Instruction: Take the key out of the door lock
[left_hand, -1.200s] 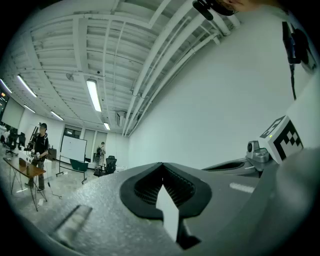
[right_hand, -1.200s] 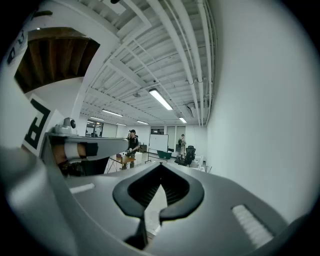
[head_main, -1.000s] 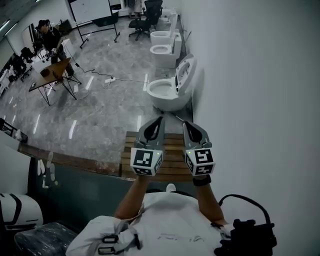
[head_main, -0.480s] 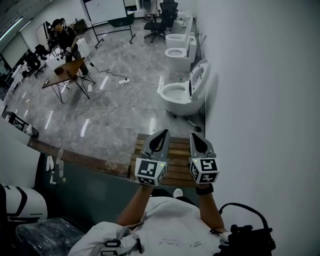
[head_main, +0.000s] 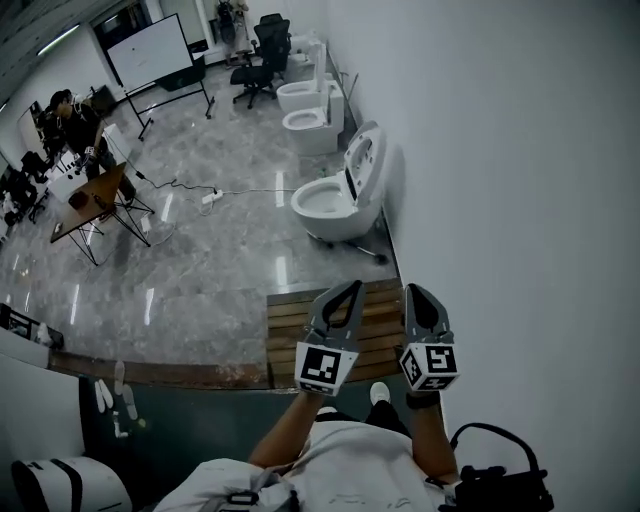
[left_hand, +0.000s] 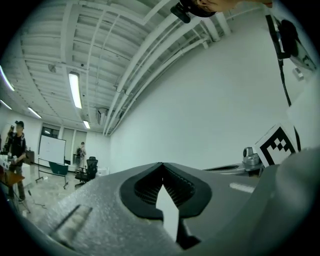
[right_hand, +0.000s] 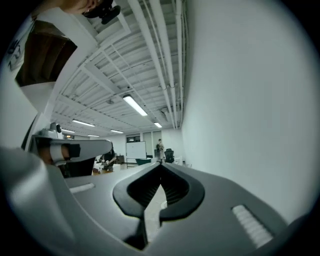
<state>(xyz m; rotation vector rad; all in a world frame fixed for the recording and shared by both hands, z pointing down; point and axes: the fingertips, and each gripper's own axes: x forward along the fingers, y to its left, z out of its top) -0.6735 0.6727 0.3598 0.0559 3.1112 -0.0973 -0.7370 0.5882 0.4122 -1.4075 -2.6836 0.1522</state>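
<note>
Grey left gripper (head_main: 354, 286) and right gripper (head_main: 413, 290) are hovering side by side at lower centre, beside the white wall (head_main: 520, 200), fingers (left_hand: 147, 187) clenched together, empty.

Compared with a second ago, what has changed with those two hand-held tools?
The left gripper and right gripper drifted lower and rightward in the head view, side by side over the wooden slats. Nothing was gripped or released. Both jaws stayed shut and empty; no key in sight.
</note>
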